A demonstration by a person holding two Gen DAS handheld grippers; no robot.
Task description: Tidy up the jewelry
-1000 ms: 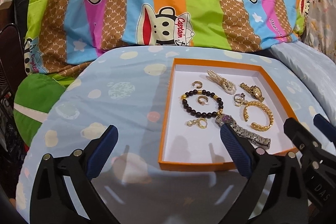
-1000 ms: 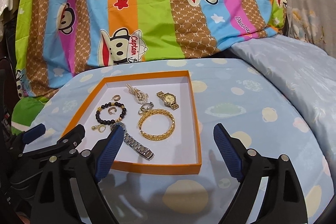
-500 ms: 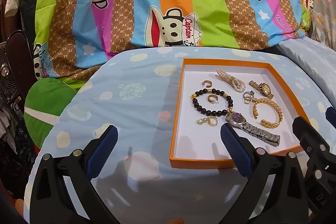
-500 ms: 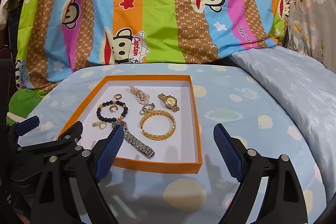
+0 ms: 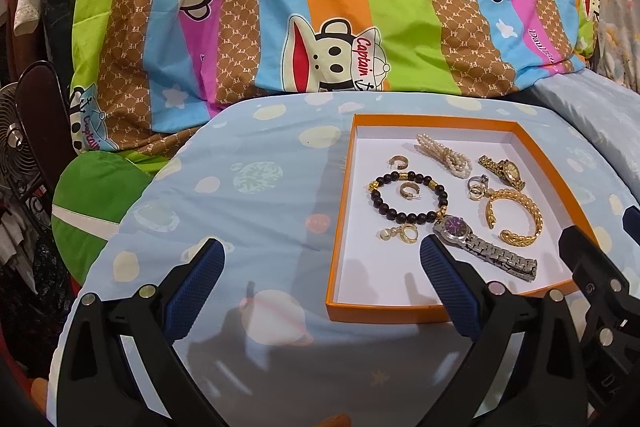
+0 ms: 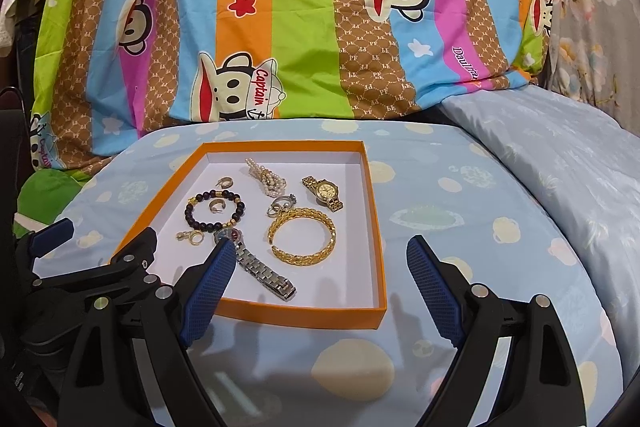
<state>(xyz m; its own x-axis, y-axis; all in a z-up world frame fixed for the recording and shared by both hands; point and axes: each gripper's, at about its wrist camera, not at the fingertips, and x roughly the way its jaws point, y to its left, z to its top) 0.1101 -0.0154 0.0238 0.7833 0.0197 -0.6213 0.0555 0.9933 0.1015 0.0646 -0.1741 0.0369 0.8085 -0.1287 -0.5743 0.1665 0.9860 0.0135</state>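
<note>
An orange tray [image 5: 340,211] [image 6: 380,227] with a white floor sits on a round table. In it lie a dark bead bracelet [image 5: 384,205] [image 6: 192,217], a gold bangle [image 5: 532,217] [image 6: 300,255], a silver watch [image 5: 492,251] [image 6: 264,271], a gold watch [image 5: 504,169] [image 6: 324,191], a pearl strand [image 5: 440,155] [image 6: 268,179] and small gold and silver rings. My left gripper [image 5: 318,281] is open and empty before the tray's near left corner. My right gripper [image 6: 320,287] is open and empty over the tray's near edge.
The table wears a light blue spotted cloth [image 5: 248,195] [image 6: 460,211]. A striped cartoon monkey blanket [image 5: 320,7] [image 6: 320,7] hangs behind. A green cushion [image 5: 92,195] and a fan [image 5: 16,143] are at the left. Pale blue bedding [image 6: 560,167] lies at the right.
Both grippers have drawn back and risen slightly, so the tray looks smaller and farther. The jewelry has not moved. Both grippers stay open.
</note>
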